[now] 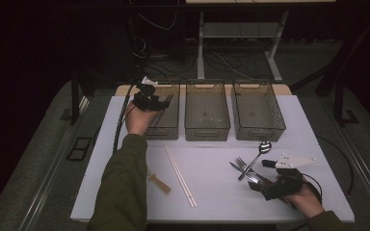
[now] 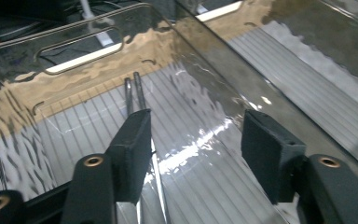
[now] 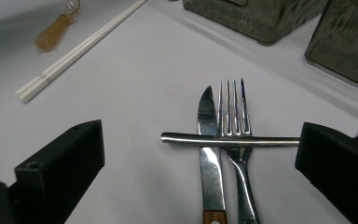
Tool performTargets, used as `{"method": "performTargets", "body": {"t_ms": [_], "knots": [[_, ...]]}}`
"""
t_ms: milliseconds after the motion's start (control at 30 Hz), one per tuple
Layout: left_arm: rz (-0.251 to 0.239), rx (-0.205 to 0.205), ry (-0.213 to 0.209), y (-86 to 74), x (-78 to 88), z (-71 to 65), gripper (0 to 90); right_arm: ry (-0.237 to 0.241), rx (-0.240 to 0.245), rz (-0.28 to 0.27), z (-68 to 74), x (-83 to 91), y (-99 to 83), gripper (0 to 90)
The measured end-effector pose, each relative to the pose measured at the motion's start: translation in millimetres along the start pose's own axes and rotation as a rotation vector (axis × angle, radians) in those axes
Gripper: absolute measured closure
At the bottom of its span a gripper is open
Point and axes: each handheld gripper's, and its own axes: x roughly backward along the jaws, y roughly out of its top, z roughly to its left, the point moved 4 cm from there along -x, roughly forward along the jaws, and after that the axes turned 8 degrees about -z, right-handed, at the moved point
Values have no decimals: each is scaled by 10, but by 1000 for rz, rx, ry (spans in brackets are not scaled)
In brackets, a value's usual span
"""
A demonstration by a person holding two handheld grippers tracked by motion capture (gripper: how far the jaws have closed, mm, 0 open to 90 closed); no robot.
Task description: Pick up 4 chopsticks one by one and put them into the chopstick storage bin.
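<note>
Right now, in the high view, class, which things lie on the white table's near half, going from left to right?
Wooden-handled utensil → white chopsticks → knife → right gripper. The fork and spoon cross the knife, so I leave them out.

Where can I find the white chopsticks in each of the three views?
High view: white chopsticks lie near the table's middle, diagonally.
Left gripper view: not in it.
Right gripper view: upper left, beside the wooden handle.
Shared landmark: that handle, just left of them.
</note>
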Motion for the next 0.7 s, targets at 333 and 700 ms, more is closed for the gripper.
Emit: {"method": "performTargets", "body": {"t_ms": [333, 700], "knots": [[-40, -28, -71, -39, 283, -182, 324, -4, 4, 5, -5, -9, -4, 14], [-60, -60, -138, -183, 481, -436, 242, -11, 1, 8, -11, -18, -9, 14]]}}
